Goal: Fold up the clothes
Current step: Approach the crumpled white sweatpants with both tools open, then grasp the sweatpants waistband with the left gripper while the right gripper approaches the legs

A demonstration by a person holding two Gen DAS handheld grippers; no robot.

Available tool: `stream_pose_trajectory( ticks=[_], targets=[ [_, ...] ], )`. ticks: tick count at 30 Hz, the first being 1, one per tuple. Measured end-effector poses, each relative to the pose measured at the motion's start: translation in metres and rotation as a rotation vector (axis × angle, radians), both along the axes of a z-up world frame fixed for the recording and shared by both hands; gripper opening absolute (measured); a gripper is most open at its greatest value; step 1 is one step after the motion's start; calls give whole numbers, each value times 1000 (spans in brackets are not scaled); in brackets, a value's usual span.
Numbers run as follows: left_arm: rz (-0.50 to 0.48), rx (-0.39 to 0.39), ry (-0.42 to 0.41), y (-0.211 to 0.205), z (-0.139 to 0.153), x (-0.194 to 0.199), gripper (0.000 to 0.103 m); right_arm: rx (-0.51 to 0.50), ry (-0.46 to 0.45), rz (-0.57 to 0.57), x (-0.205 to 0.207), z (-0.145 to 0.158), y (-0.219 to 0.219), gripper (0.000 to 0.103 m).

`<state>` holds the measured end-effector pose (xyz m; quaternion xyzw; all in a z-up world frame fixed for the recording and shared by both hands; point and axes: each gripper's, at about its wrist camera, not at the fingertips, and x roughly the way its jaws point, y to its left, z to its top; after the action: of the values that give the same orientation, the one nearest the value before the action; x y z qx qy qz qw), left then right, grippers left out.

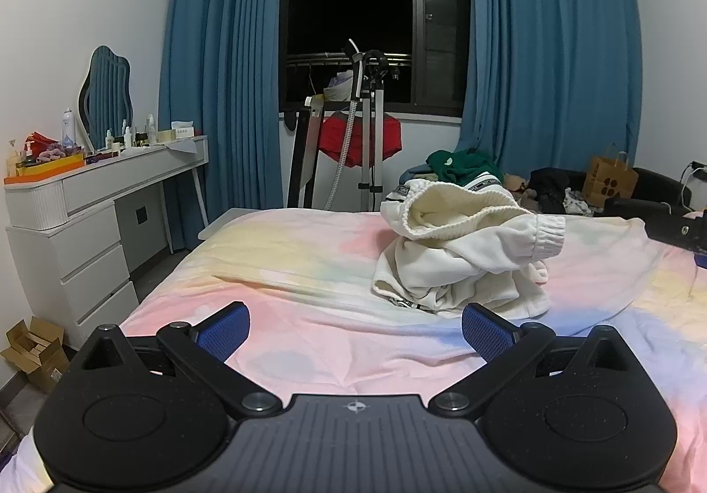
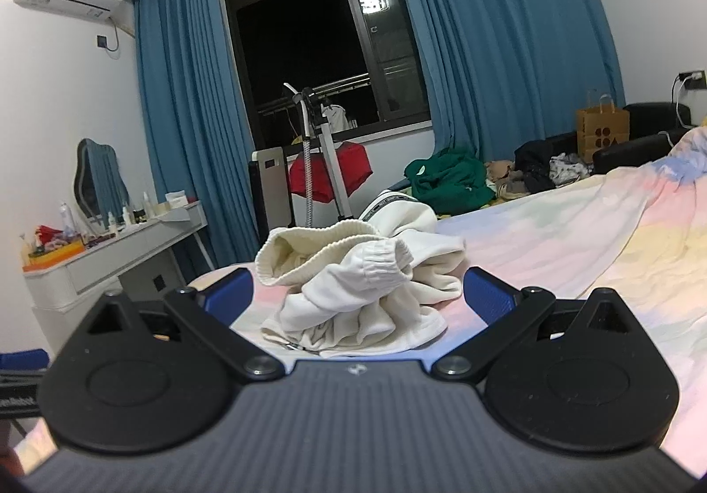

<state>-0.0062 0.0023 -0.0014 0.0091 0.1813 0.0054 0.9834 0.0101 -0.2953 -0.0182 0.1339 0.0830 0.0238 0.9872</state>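
Cream sweater (image 2: 353,285) lies bunched on bed (image 1: 287,272); left gripper (image 1: 355,331) and right gripper (image 2: 358,294) gape wide, empty, near it; risk: pinching several layers, dragging whole heap.

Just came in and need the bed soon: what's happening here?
A person holds two grippers over the bed to fold clothes. Folding has not started: the cream garment lies crumpled on the pastel cover. The left gripper and right gripper are both open and hold nothing; the right faces the heap.
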Motion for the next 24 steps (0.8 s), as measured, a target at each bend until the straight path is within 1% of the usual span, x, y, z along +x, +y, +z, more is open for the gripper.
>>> stream_pose_trajectory(
  ticks=[4, 7, 9, 11, 15, 18, 21, 23, 24],
  targets=[
    [0, 14, -1, -3, 0, 1, 103, -7, -50, -12, -5, 3, -1, 103],
    [-13, 17, -3, -4, 0, 2, 103, -22, -69, -22, -6, 4, -1, 103],
    [-22, 15, 3, -6, 0, 7, 103, -12, -63, -10, -7, 7, -3, 103],
    [-26, 13, 21, -8, 1, 18, 103, 7, -39, 17, -6, 9, -7, 103],
    [-35, 34, 64, -16, 7, 54, 103, -5, -11, -8, -6, 10, -11, 103],
    [-50, 58, 69, -26, 12, 91, 103, -5, 7, -39, -4, 7, -17, 103],
    [-88, 50, 74, -38, 15, 137, 102, 63, 18, -75, 0, 1, -29, 103],
    [-101, 34, 71, -46, 16, 167, 102, 94, 13, -118, 2, -6, -37, 103],
    [-106, 25, 72, -51, 15, 184, 102, 105, 22, -117, 5, -10, -41, 103]
  ],
)
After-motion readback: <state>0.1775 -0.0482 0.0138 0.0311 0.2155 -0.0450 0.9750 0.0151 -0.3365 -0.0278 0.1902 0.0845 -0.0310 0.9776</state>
